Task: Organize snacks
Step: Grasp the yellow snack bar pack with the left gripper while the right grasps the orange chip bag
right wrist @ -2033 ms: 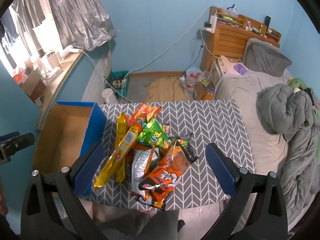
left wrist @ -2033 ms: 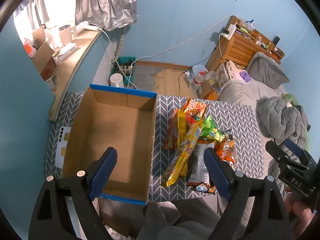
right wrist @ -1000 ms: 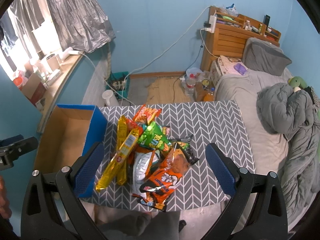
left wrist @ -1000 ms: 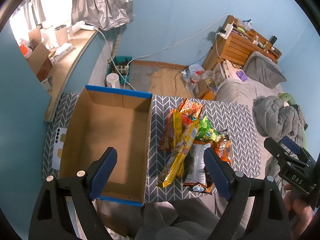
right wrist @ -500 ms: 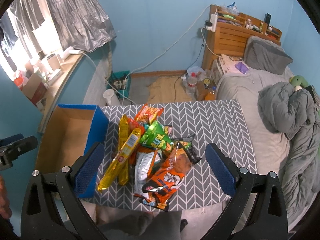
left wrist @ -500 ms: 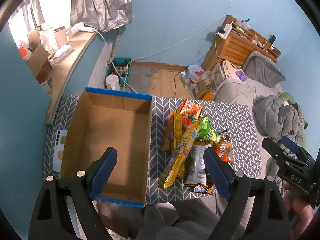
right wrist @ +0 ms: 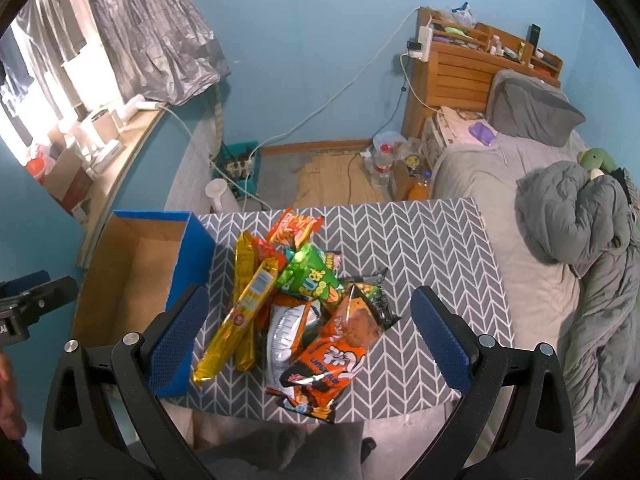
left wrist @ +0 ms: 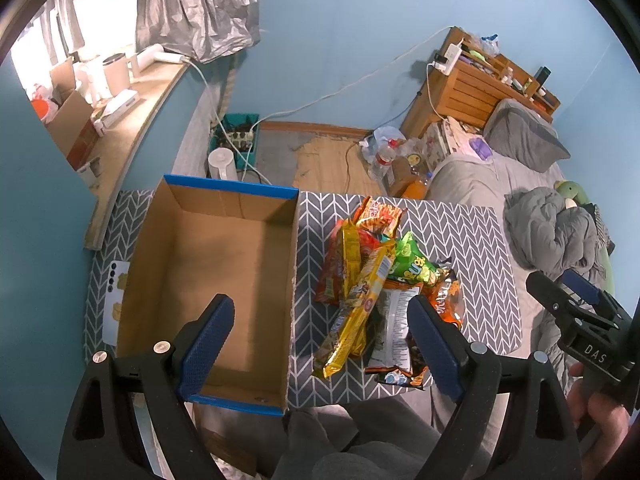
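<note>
Right wrist view: the right gripper (right wrist: pixel 308 328) is spread wide and empty above the snack pile (right wrist: pixel 296 304). The long yellow packet (right wrist: pixel 244 312) runs from 7 to 1 o'clock. The left gripper (left wrist: pixel 320 340), likewise released, hangs over the empty cardboard box (left wrist: pixel 208 280), at the pile's 9 o'clock.

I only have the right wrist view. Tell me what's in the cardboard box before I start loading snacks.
Observer: The cardboard box is empty; its whole floor shows bare in the left wrist view.
Operator: Report anything beyond its left wall.
Observer: A flat white phone-like item lies on the table beside that wall.
Operator: Give me the left gripper's state.
Observer: The left gripper is open, holding nothing.
</note>
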Demonstrator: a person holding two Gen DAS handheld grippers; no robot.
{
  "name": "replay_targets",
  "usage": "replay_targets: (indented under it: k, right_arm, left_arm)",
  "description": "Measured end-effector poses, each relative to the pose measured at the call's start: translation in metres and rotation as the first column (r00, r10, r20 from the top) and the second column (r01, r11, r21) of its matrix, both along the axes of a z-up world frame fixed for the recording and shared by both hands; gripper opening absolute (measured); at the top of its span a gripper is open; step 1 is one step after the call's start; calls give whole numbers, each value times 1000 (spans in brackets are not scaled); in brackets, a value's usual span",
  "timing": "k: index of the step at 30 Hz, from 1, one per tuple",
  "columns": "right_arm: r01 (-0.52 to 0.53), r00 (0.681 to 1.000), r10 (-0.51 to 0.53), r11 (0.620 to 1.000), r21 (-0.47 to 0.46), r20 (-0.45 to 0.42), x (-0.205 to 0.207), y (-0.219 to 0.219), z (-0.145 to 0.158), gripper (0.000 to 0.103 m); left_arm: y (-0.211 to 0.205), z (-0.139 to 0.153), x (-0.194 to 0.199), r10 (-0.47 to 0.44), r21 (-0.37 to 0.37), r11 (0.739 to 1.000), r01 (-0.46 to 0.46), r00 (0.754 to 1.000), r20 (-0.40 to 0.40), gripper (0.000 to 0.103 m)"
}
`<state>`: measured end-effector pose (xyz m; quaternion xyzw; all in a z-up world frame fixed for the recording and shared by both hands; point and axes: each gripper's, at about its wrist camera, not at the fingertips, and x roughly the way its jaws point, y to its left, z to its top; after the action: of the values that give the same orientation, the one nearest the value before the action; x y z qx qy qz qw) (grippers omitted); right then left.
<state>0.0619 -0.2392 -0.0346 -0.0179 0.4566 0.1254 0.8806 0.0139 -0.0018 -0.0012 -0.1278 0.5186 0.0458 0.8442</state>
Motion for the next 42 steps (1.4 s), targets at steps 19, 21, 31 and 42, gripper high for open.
replay_targets:
  k: [19,21,31,42]
  right_arm:
    - [10,995,-9,1000,13,-96,16,-21,-30,100]
    - [18,992,-15,1000,24,-124,20,-27,-39,100]
    - [65,961,-53,997,34,-272,37,-48,-102,100]
    - [153,894,-98,984,91,-438,54,-55,-180,100]
  left_arm:
    - [-17,-47,15,-69,15,997,71,995,-69,90]
    - [-21,-55,18,-85,23,996,87,994,-74,90]
    - [-46,-102,42,-160,18,986,164,979,-128,90]
    - [-69,-147,66,-207,39,975,218,960,-188,90]
